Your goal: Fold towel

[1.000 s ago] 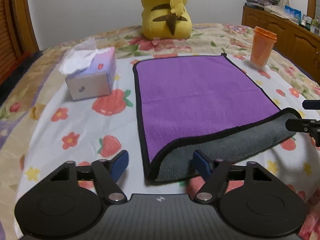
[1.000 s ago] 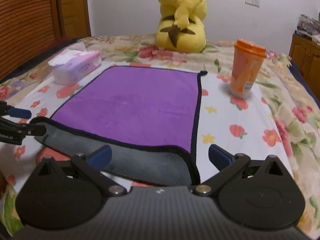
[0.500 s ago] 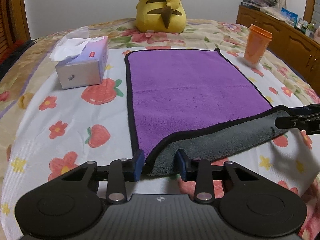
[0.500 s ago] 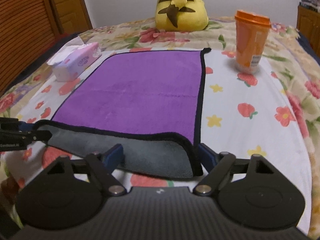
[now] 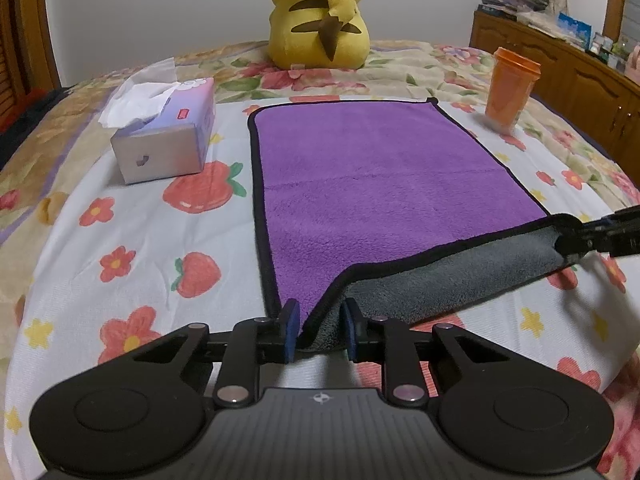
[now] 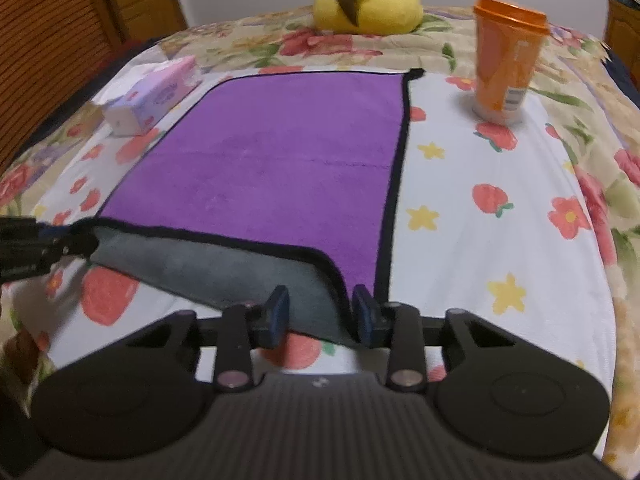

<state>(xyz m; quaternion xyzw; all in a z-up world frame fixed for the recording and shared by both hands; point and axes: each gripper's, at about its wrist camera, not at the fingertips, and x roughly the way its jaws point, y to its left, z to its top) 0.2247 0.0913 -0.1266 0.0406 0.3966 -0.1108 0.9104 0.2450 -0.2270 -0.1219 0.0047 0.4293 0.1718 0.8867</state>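
Note:
A purple towel (image 5: 368, 176) with a black border and grey underside lies flat on the bed; it also shows in the right wrist view (image 6: 288, 160). Its near edge is turned up, showing the grey side (image 5: 448, 280). My left gripper (image 5: 318, 330) is shut on the towel's near left corner. My right gripper (image 6: 322, 316) is shut on the near right corner. Each gripper shows at the edge of the other's view, the right one (image 5: 600, 238) and the left one (image 6: 36, 246), holding the lifted edge between them.
A tissue box (image 5: 164, 136) stands left of the towel. An orange cup (image 5: 510, 88) stands at the right, also in the right wrist view (image 6: 506, 60). A yellow plush toy (image 5: 320, 16) sits behind the towel. A wooden cabinet (image 5: 580, 80) is far right.
Both grippers went from wide open to shut on the towel's near corners. The near edge now rises a little off the bed, and the views have moved forward.

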